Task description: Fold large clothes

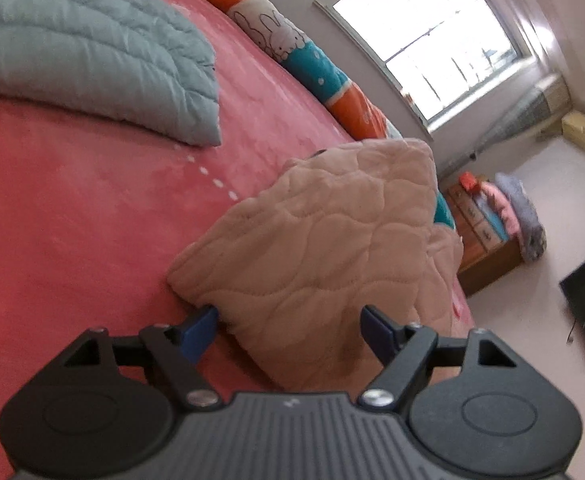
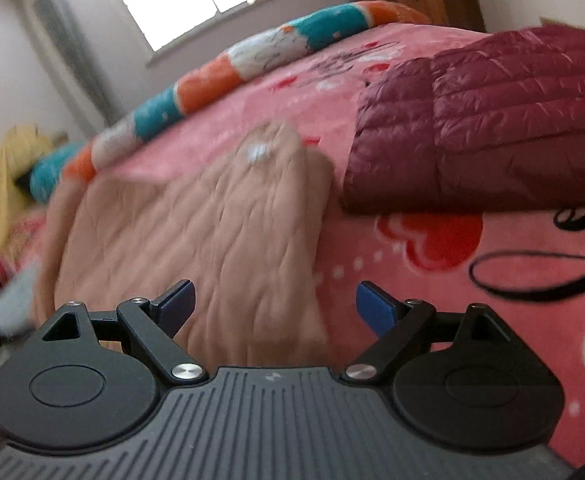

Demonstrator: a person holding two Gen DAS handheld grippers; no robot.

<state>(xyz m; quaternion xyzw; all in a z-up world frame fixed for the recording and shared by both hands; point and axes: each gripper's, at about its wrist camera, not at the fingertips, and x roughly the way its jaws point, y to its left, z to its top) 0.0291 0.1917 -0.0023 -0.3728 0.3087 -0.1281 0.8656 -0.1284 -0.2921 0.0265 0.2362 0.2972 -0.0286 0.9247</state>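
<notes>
A beige quilted garment (image 1: 324,240) lies folded on the pink bed. It also shows in the right wrist view (image 2: 212,232), blurred, lying flat. My left gripper (image 1: 290,330) is open, its blue fingertips (image 1: 202,330) straddling the garment's near edge. My right gripper (image 2: 274,308) is open, its jaws spread over the garment's near right edge, holding nothing.
A folded pale-green quilted jacket (image 1: 92,52) lies at the far left of the bed (image 1: 72,220). A folded maroon down jacket (image 2: 492,120) lies to the right. A teal-orange rolled blanket (image 2: 212,76) lines the bed's far edge. A wooden cabinet (image 1: 488,248) with stacked clothes stands beyond.
</notes>
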